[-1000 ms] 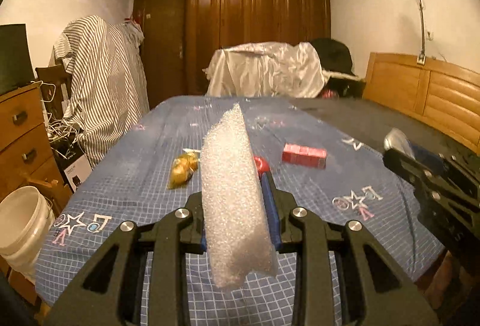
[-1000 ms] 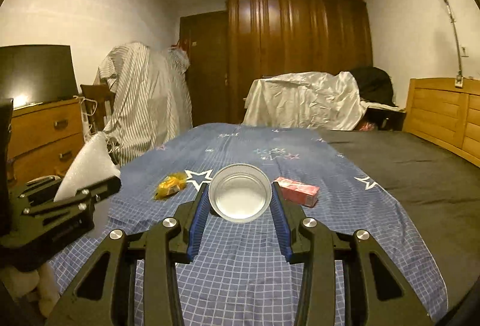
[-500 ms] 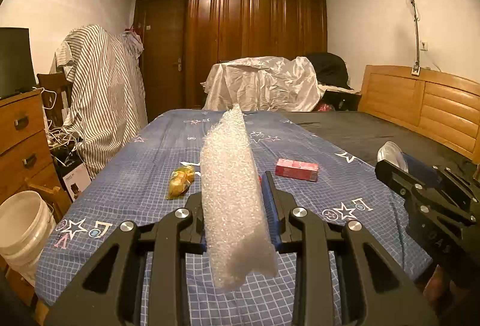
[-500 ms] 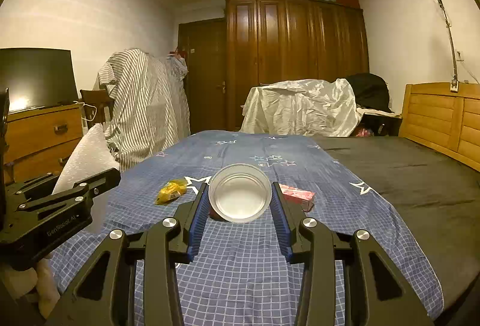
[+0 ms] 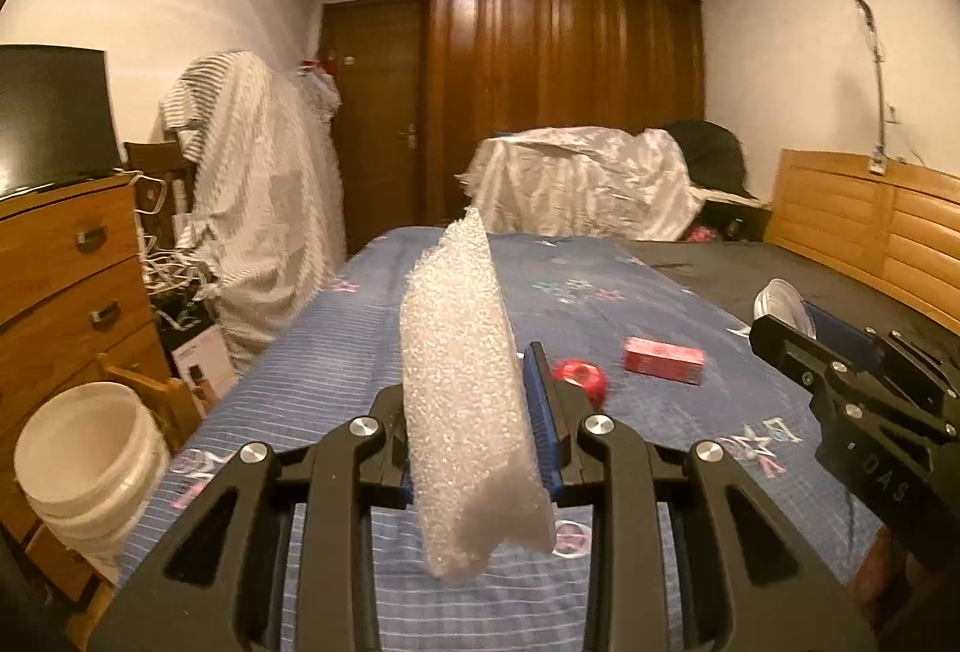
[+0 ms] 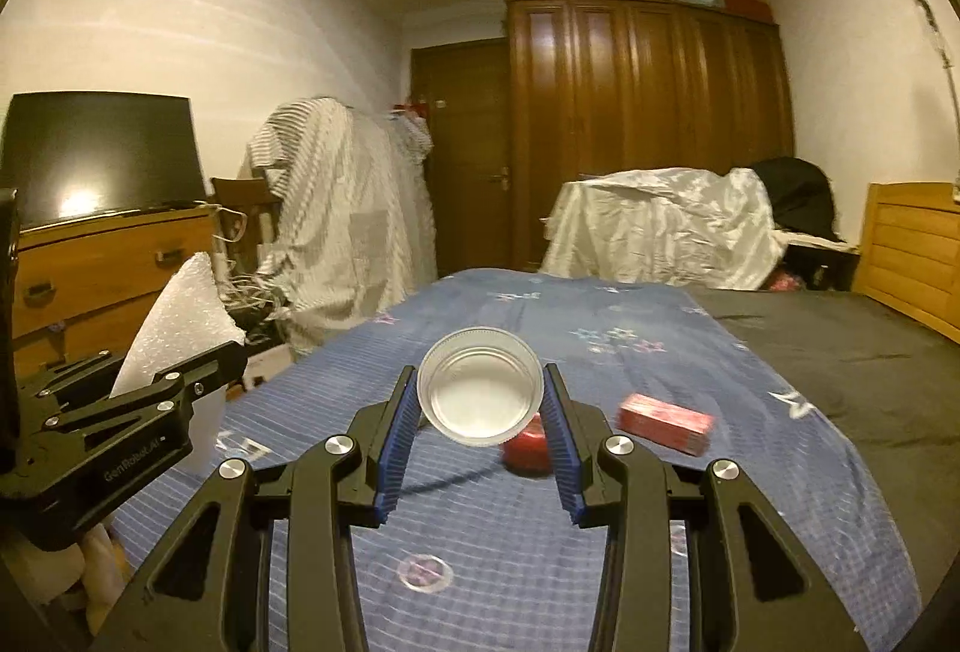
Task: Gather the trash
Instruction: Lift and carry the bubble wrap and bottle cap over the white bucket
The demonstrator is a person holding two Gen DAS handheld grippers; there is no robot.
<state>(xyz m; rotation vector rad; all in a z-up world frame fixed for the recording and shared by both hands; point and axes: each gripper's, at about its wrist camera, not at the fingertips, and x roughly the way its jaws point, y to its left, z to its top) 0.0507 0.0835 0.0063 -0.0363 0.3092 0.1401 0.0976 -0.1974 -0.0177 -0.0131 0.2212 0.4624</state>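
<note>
Dim, warm yellow indoor light in both views. Glare spot on TV (image 6: 102, 159). Fisheye bends walls, dark vignette at corners. Motion blur on bed (image 6: 600, 544) pattern and red box (image 6: 663, 422); faint horizontal banding on the walls.

- The bed (image 6: 600, 328) is stretching away toward the wardrobe end of the room, wearing a blue checked sheet (image 5: 336, 376) printed with stars.
- A dark grey cover (image 6: 840, 352) is lying over the bed's right side, next to the wooden board.
- A red box (image 5: 663, 359) is resting flat on the blue sheet, right of the middle.
- A small round red thing (image 5: 581, 379) is sitting just left of the box, close to it but apart; the blur is hiding what it is.
- A crumpled pale cloth (image 5: 576, 184) is heaped at the far end; I cannot tell whether it is resting on the bed.
</note>
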